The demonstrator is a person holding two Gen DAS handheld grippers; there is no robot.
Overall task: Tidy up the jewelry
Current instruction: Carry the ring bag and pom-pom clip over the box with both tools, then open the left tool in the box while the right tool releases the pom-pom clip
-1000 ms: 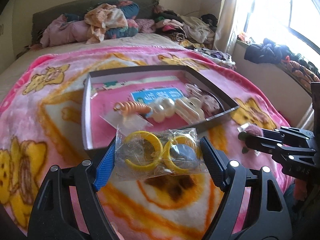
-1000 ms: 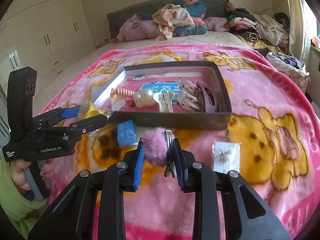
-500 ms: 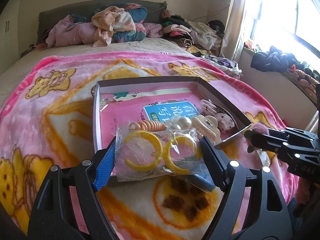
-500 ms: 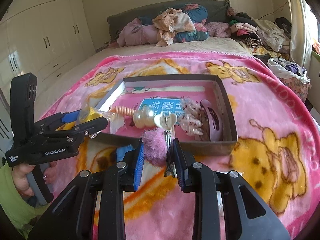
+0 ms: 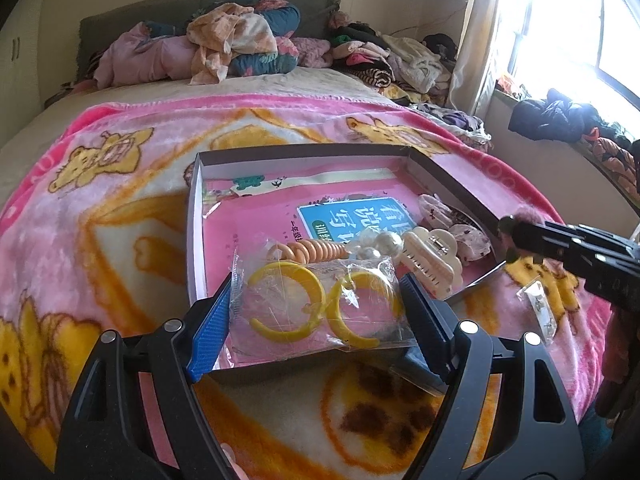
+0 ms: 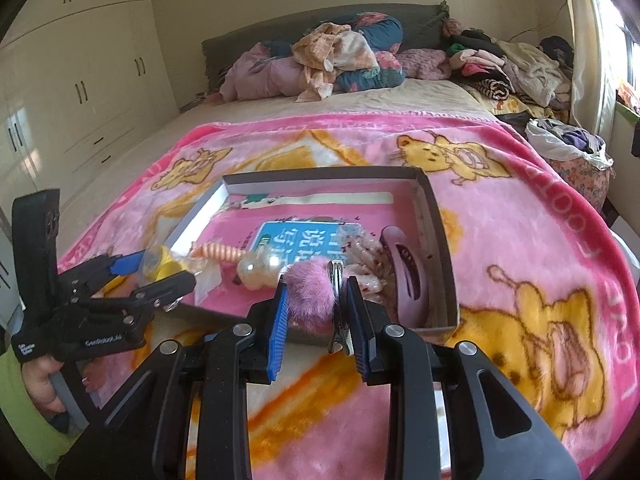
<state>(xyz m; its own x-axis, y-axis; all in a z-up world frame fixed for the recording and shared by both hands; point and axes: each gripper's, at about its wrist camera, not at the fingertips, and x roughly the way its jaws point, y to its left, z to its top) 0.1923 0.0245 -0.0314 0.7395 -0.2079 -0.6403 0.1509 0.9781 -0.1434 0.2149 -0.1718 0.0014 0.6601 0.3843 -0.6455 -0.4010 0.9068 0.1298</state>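
Note:
My left gripper (image 5: 320, 312) is shut on a clear bag of yellow hoop earrings (image 5: 316, 308) and holds it over the near edge of the grey box (image 5: 196, 240). My right gripper (image 6: 316, 312) is shut on a pink pom-pom hair clip (image 6: 312, 292) just above the box's near wall (image 6: 440, 264). In the box lie an orange spiral tie (image 5: 316, 250), pearls (image 5: 384, 242), a cream claw clip (image 5: 432, 256), floral clips (image 5: 468, 236) and a mauve claw clip (image 6: 408, 276). The left gripper also shows in the right wrist view (image 6: 160, 276).
The box sits on a pink cartoon blanket (image 6: 540, 280) on a bed. A small clear packet with earrings (image 5: 540, 308) lies on the blanket right of the box. Piled clothes (image 6: 340, 56) fill the headboard end. Wardrobes (image 6: 80, 92) stand at left.
Both grippers have moved forward with their loads. The earring bag and the pom-pom clip went from over the blanket to over the box's near edge.

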